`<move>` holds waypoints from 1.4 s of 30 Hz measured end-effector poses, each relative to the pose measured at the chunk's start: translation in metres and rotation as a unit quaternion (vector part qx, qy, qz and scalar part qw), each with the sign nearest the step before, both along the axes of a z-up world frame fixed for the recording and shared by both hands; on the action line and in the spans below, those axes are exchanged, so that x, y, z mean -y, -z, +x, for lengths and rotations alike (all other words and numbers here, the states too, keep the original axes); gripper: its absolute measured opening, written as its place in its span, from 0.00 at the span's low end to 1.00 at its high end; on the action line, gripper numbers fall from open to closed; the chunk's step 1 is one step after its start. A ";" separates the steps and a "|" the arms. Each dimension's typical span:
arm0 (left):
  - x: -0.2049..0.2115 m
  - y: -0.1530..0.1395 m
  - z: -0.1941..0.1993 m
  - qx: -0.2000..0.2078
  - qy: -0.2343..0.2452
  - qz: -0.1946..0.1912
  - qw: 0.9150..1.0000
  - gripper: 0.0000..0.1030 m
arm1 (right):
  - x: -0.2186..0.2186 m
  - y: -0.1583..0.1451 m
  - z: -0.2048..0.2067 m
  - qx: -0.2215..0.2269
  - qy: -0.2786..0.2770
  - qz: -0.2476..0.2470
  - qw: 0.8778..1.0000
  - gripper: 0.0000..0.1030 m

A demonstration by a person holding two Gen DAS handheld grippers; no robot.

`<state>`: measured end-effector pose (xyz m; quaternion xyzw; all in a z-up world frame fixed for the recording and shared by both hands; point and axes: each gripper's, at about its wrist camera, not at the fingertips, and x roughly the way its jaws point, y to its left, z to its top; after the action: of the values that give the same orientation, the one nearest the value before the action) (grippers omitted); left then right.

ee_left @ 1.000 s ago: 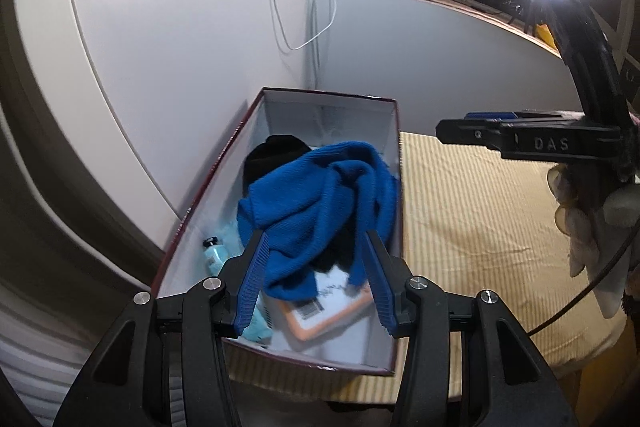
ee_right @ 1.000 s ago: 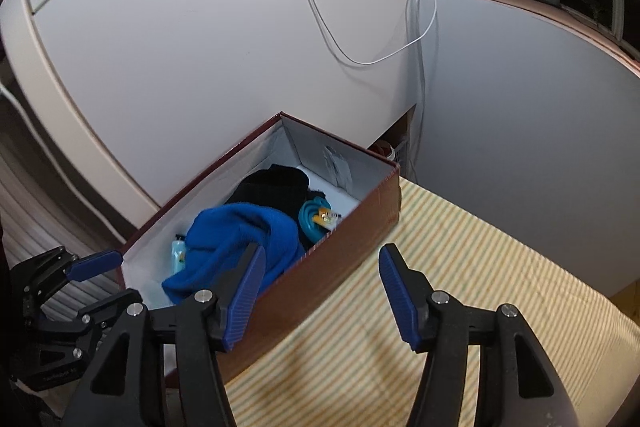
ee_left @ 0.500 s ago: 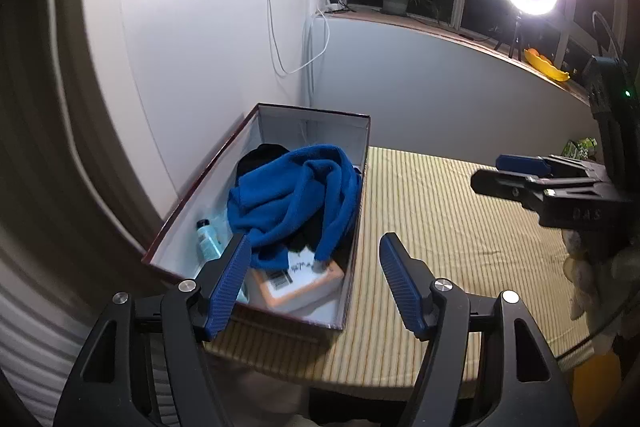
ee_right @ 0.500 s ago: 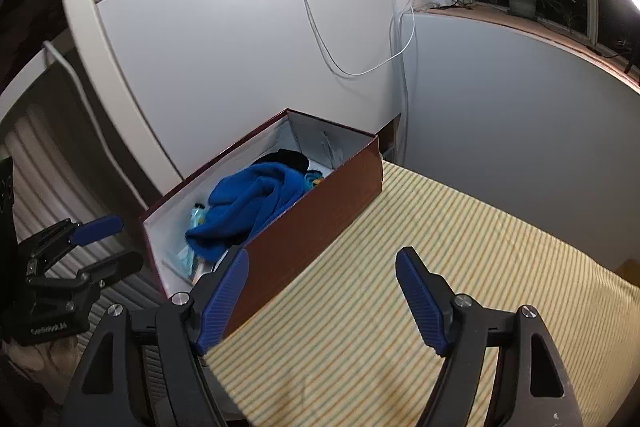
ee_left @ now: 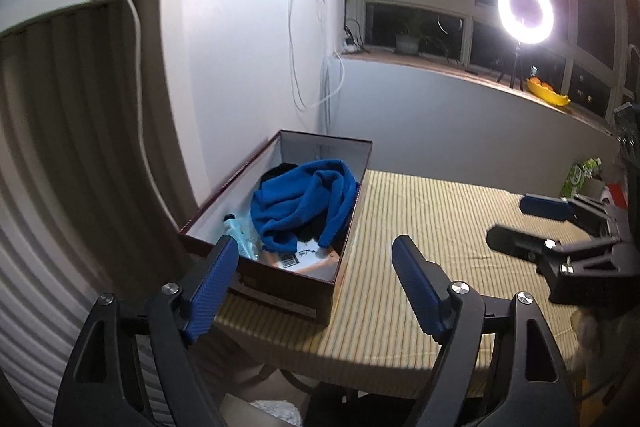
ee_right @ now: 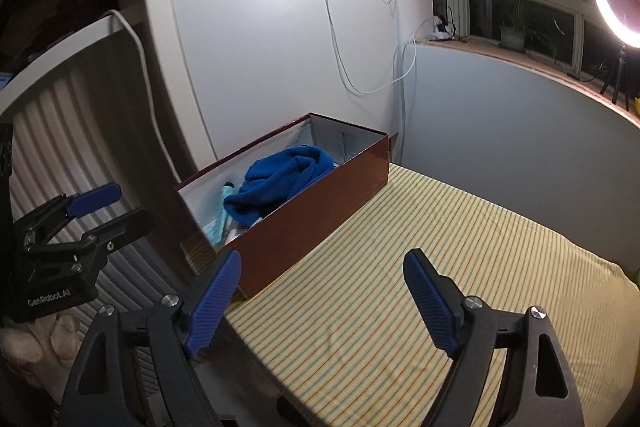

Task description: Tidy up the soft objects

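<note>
Left of centre in both views, the blue knit cloth (ee_left: 304,201) sits crumpled inside the open maroon box (ee_left: 280,289), on top of a small bottle (ee_left: 236,233) and a flat packet (ee_left: 298,259). Stowing looks done; striped bench (ee_left: 432,227) shows no soft items left. Cloth is fleecy and floppy, box is rigid glossy card with white lining. Left gripper (ee_left: 316,287) and right gripper (ee_right: 320,297) jaws just opened wider, wide apart, nothing between them.

Blue cloth (ee_left: 306,199) in box (ee_left: 280,289), left tongs (ee_left: 312,273) wide apart & empty, just been opening.
</note>
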<state>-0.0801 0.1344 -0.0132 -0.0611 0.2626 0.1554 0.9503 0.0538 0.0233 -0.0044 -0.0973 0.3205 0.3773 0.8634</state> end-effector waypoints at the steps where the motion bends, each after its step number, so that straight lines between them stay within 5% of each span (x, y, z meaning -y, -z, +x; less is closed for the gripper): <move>1: 0.002 0.000 -0.002 0.002 -0.002 0.000 1.000 0.77 | 0.002 0.000 -0.004 0.003 0.002 0.001 1.000 0.78; 11: 0.012 0.021 -0.011 -0.018 0.008 -0.017 1.000 0.77 | 0.016 0.017 -0.035 0.011 0.008 -0.004 1.000 0.81; 42: 0.012 0.043 0.013 -0.044 0.012 -0.045 0.998 0.77 | 0.036 0.049 -0.008 -0.007 0.045 -0.017 0.999 0.81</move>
<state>-0.0670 0.1229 -0.0563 -0.0937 0.3113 0.1341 0.9361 0.0457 -0.0129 -0.0537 -0.0943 0.3374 0.3329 0.8755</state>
